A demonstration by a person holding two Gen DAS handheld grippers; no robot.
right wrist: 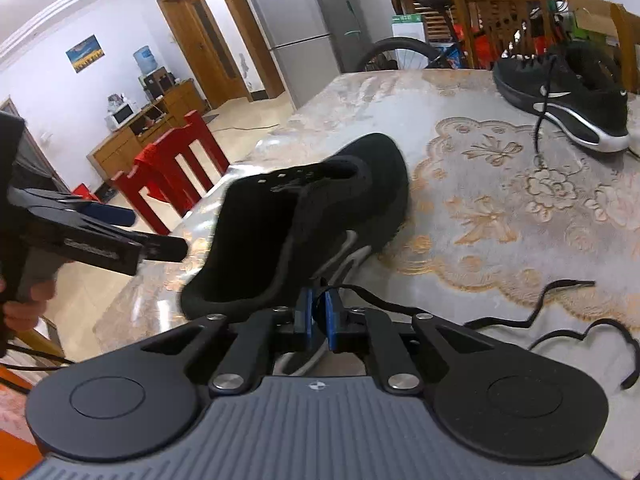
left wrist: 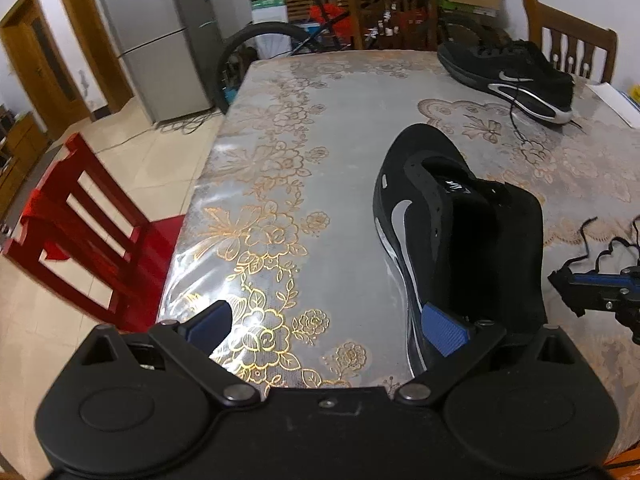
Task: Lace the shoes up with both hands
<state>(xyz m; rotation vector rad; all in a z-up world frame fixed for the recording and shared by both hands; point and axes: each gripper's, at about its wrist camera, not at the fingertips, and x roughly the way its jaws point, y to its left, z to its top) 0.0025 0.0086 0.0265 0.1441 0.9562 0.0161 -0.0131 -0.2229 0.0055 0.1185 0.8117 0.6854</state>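
An unlaced black sneaker [left wrist: 460, 220] with a silver swoosh lies on the table, also seen in the right wrist view as the near sneaker [right wrist: 304, 220]. My left gripper [left wrist: 328, 326] is open and holds nothing. Its right pad [left wrist: 444, 330] sits against the sneaker's heel side; whether it touches I cannot tell. My right gripper [right wrist: 318, 316] is shut on a loose black lace [right wrist: 400, 308], just behind the heel. The lace trails off to the right over the cloth. From the left wrist view the right gripper [left wrist: 592, 288] shows at the right edge with the lace [left wrist: 612, 248] beside it.
A second, laced black sneaker [left wrist: 512, 72] [right wrist: 568, 92] stands at the far right of the table [left wrist: 340, 128]. A red chair [left wrist: 88, 216] stands at the left edge, with a fridge [left wrist: 156, 40] and a bicycle wheel [left wrist: 248, 40] beyond. A hand [right wrist: 24, 304] holds the left gripper [right wrist: 100, 232].
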